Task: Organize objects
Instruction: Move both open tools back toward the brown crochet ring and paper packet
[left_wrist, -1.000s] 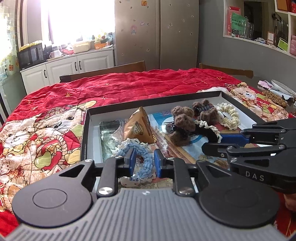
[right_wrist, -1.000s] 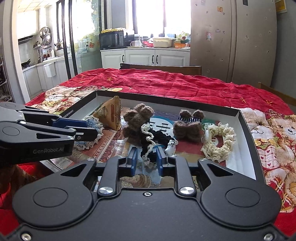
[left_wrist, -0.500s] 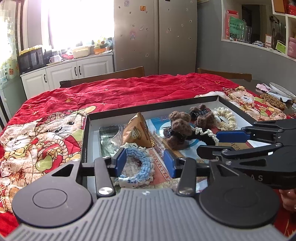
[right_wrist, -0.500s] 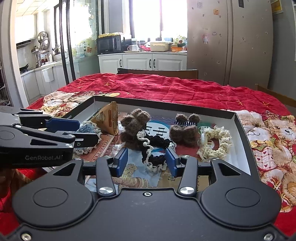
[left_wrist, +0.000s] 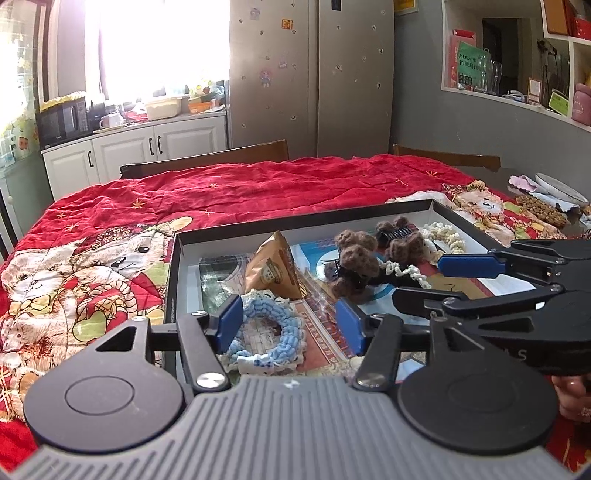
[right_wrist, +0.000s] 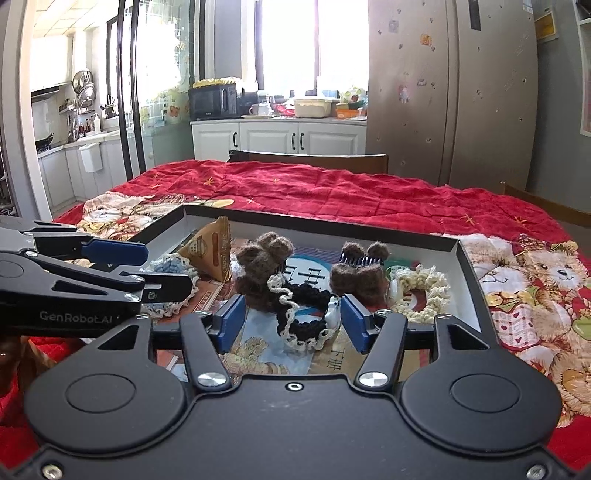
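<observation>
A shallow black-rimmed box (left_wrist: 295, 218) (right_wrist: 469, 269) on the red quilt holds several small items. My left gripper (left_wrist: 290, 323) is open above the blue crochet scrunchie (left_wrist: 269, 332), which lies in the box between its fingers. My right gripper (right_wrist: 293, 321) is open above the black scrunchie with cream trim (right_wrist: 303, 314). Two brown furry hair clips (right_wrist: 266, 262) (right_wrist: 360, 273), a cream scrunchie (right_wrist: 421, 291) and a brown triangular packet (left_wrist: 273, 273) (right_wrist: 214, 253) also lie in the box.
The red teddy-bear quilt (left_wrist: 240, 192) covers the table. Wooden chairs (right_wrist: 310, 160) stand at its far side. A plate and snacks (left_wrist: 546, 199) sit at the far right. Kitchen cabinets (right_wrist: 280, 138) and a fridge (left_wrist: 314, 77) are behind.
Both grippers have opened wide, letting go of the blue scrunchie and the black scrunchie, which now lie in the box. Both have risen and pulled back slightly.
</observation>
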